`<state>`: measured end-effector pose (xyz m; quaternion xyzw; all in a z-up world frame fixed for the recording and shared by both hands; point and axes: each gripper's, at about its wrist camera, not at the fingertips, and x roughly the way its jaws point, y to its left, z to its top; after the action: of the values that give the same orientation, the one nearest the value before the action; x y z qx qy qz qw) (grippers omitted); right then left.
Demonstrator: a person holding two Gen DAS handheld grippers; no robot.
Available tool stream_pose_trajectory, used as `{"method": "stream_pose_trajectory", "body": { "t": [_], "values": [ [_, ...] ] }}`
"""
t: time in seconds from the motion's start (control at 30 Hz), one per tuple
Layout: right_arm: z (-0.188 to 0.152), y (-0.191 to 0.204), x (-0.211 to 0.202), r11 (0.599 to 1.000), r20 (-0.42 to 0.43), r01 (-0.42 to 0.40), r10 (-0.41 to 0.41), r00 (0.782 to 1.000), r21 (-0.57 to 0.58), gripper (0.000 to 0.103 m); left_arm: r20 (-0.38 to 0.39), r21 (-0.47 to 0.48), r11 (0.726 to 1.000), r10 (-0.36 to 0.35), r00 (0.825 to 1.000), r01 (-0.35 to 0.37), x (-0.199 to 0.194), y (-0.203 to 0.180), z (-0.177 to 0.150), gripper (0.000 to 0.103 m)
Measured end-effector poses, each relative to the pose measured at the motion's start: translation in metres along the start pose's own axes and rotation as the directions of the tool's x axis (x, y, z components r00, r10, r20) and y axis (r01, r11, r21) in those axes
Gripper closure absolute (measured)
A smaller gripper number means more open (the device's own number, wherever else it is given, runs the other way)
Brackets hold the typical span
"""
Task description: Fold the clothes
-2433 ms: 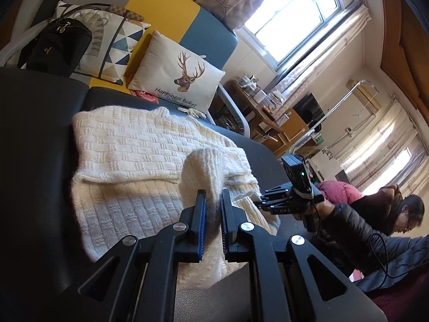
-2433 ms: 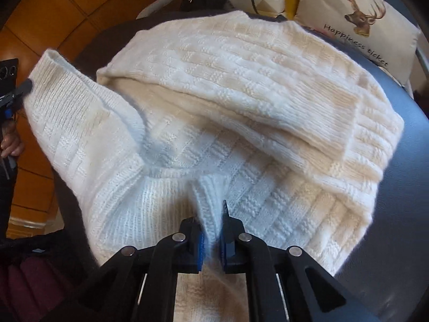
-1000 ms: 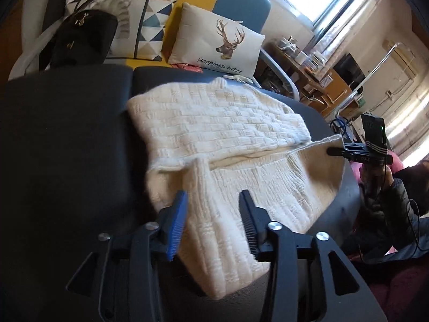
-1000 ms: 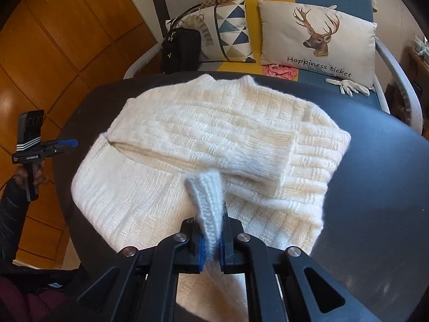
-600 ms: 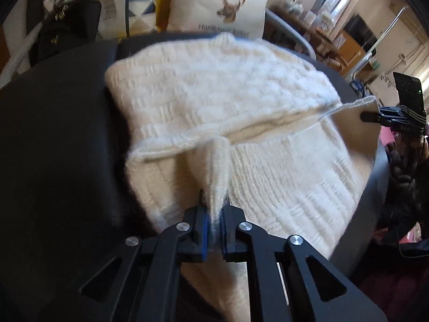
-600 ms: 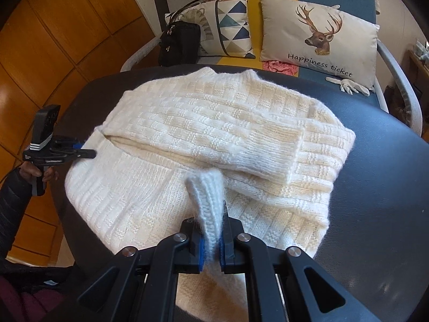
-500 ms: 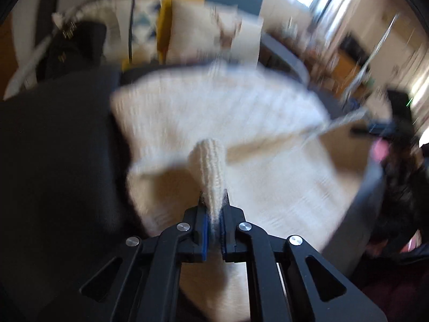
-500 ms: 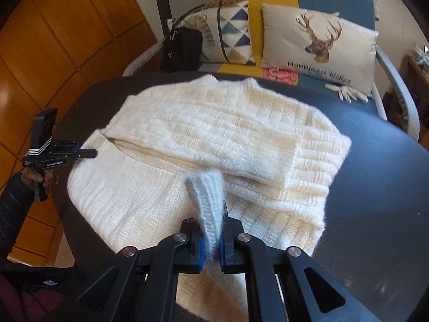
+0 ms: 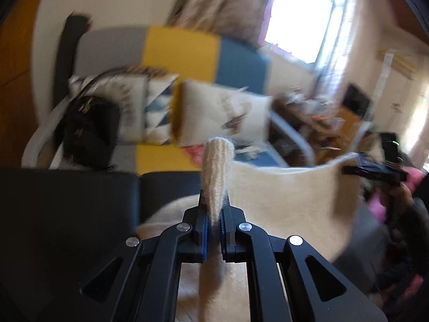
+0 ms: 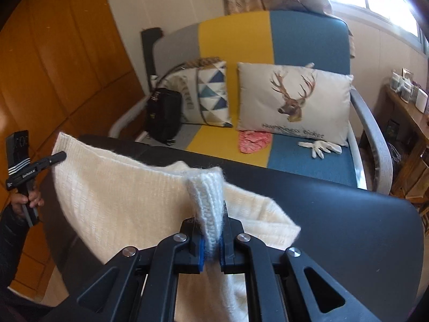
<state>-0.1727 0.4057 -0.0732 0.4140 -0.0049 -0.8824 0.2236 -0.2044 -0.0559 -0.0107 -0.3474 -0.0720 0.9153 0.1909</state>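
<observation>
Between both pairs of fingers (image 9: 213,225) (image 10: 211,244), clamped together on cream knit sweater (image 10: 128,201) edge: lifting evenly, keeping hem taut, clearing black desk (image 10: 348,214) before folding forward.

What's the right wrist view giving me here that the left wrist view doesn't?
Only the right wrist view: a sharp look at the deer cushion, the white glove on the blue seat, and the left gripper clamping the cream knit sweater from outside.
Only the left wrist view: the bright window and the right gripper at the sweater's far corner.
Both: each gripper shut on a sweater fold, the stretch between them raised above the black table.
</observation>
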Motion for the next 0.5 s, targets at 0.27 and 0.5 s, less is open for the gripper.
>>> {"method": "stream_pose_trajectory", "body": {
  "t": [0.27, 0.5],
  "values": [
    [-0.038, -0.062, 0.114, 0.948, -0.144, 0.052, -0.006, 0.990, 0.316, 0.083, -0.313, -0.165, 0.961, 0.164, 0.935, -0.223, 0.126, 0.067, -0.040, 0.068],
    [-0.100, -0.075, 0.059, 0.911, -0.039, -0.117, 0.144, 0.989, 0.395, 0.076, -0.224, -0.330, 0.935, 0.058, 0.973, -0.132, 0.055, 0.107, -0.080, 0.056]
  ]
}}
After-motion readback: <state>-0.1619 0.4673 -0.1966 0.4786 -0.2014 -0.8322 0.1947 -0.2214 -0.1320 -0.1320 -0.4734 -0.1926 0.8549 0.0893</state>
